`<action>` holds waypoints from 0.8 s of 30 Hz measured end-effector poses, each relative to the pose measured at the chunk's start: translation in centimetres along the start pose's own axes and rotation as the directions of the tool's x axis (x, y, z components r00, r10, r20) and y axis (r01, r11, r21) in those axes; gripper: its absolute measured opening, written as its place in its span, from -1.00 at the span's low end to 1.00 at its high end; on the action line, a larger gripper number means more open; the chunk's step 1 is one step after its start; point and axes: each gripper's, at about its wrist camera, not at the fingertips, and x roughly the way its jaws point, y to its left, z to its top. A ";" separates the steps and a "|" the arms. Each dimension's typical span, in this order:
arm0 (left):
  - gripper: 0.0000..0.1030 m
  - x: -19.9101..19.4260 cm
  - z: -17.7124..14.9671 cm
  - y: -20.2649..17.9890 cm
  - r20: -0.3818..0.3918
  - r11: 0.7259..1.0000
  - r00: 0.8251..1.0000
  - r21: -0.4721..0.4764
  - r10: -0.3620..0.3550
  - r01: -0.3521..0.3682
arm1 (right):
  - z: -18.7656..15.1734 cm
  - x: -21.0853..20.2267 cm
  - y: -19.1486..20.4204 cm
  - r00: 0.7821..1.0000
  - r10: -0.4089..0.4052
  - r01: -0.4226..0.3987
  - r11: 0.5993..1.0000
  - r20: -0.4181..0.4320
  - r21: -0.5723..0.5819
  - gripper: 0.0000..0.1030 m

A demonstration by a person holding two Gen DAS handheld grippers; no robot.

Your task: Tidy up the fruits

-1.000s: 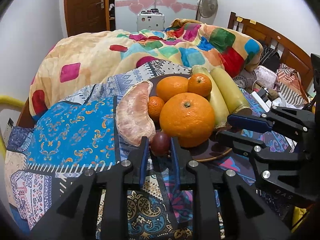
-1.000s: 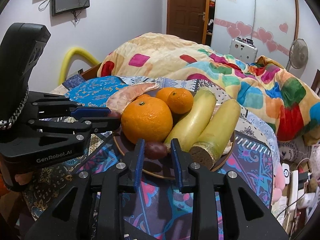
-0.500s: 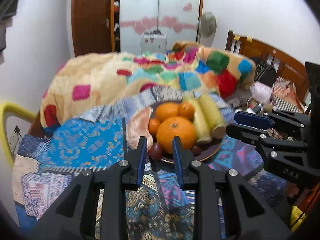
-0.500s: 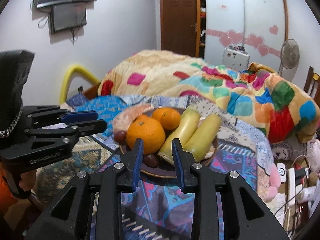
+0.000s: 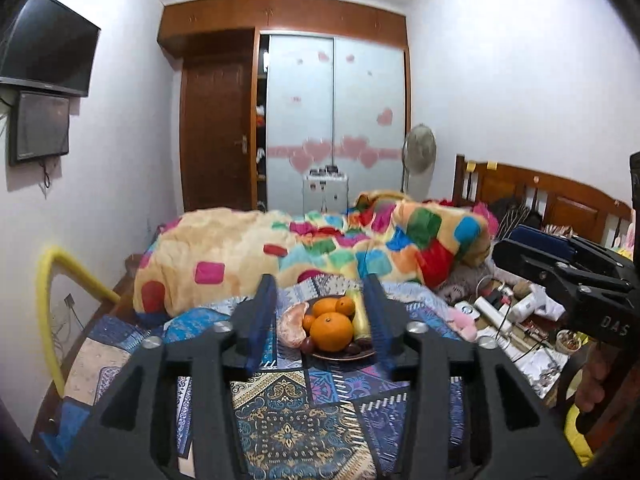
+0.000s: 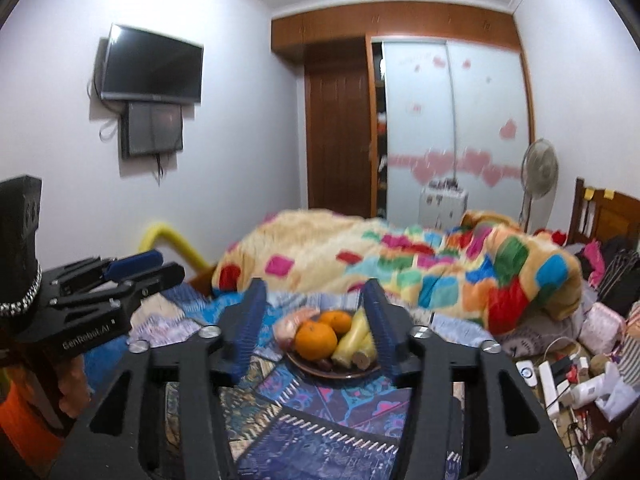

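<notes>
A dark round plate (image 5: 340, 356) (image 6: 320, 372) sits on a patterned blue bedspread. It holds a large orange (image 5: 331, 332) (image 6: 316, 340), smaller oranges (image 5: 334, 306), a peeled pomelo wedge (image 5: 293, 323), two pale yellow stalks (image 6: 354, 340) and small dark fruits (image 5: 307, 345). My left gripper (image 5: 322, 322) is open and empty, well back from the plate. My right gripper (image 6: 314, 324) is open and empty, also well back. Each gripper shows at the side of the other's view.
A rumpled multicoloured quilt (image 5: 320, 248) lies behind the plate. Clutter of cables, chargers and bottles (image 6: 568, 376) lies to the right by the wooden headboard (image 5: 560, 200). A yellow tube (image 5: 60, 292) curves at the left. A fan (image 6: 538, 172) and wardrobe stand at the back.
Both grippers have let go of the small dark fruits on the plate, opened wide, and drawn far back and up from the plate.
</notes>
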 end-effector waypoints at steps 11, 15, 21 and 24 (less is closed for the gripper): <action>0.62 -6.3 -0.2 -0.8 0.098 0.999 0.994 0.000 0.045 -0.045 | -0.2 -4.2 1.4 0.994 -0.046 0.042 0.998 0.096 0.037 0.70; 0.88 -7.0 -0.4 -1.0 0.121 0.998 0.991 0.000 0.058 -0.059 | -0.3 -4.3 1.3 0.992 -0.063 0.059 0.997 0.105 0.045 0.91; 0.98 -7.7 -0.6 -0.7 0.133 0.998 0.989 -0.012 0.059 -0.058 | -0.7 -5.0 1.4 0.988 -0.087 0.082 0.995 0.124 0.048 1.00; 0.99 -7.8 -0.6 -0.9 0.139 0.998 0.988 -0.007 0.067 -0.067 | -0.7 -5.1 1.6 0.989 -0.085 0.079 0.996 0.124 0.050 1.00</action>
